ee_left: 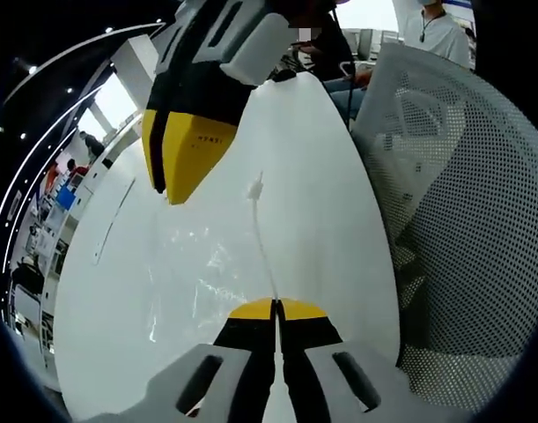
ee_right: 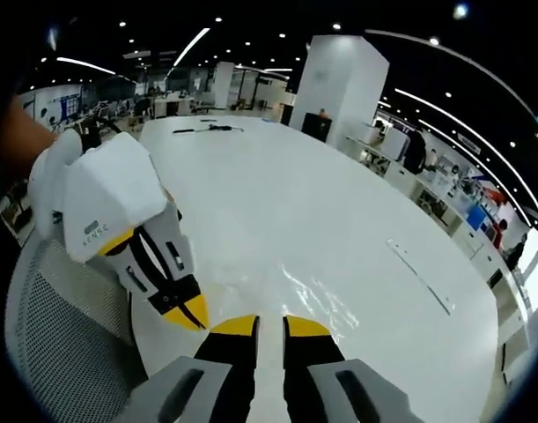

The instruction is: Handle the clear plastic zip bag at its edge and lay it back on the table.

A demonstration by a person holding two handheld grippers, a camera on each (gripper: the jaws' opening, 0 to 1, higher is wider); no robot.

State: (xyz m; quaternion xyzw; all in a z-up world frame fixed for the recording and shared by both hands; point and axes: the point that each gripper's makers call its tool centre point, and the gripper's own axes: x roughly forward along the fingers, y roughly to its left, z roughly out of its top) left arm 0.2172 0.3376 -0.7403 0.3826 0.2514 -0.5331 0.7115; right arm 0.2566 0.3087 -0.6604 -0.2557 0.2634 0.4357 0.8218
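Note:
The clear plastic zip bag [ee_left: 194,269] lies on the white table [ee_left: 321,150], showing mostly as glints. Its white zip edge [ee_left: 260,229] runs up from my left gripper [ee_left: 275,308], whose yellow-tipped jaws are shut on that edge. My right gripper [ee_left: 176,172] hangs over the bag's far side, coming in from the top. In the right gripper view, my right gripper [ee_right: 270,328] has a narrow gap between its jaws with nothing in it, just above the bag [ee_right: 317,295]. The left gripper [ee_right: 187,313] sits close beside it on the left.
A white mesh chair back [ee_left: 467,229] stands at the table's edge near the left gripper, also seen as mesh [ee_right: 62,352]. People sit at the table's far end [ee_left: 436,31]. A thin strip [ee_right: 418,275] and dark items [ee_right: 207,129] lie farther off.

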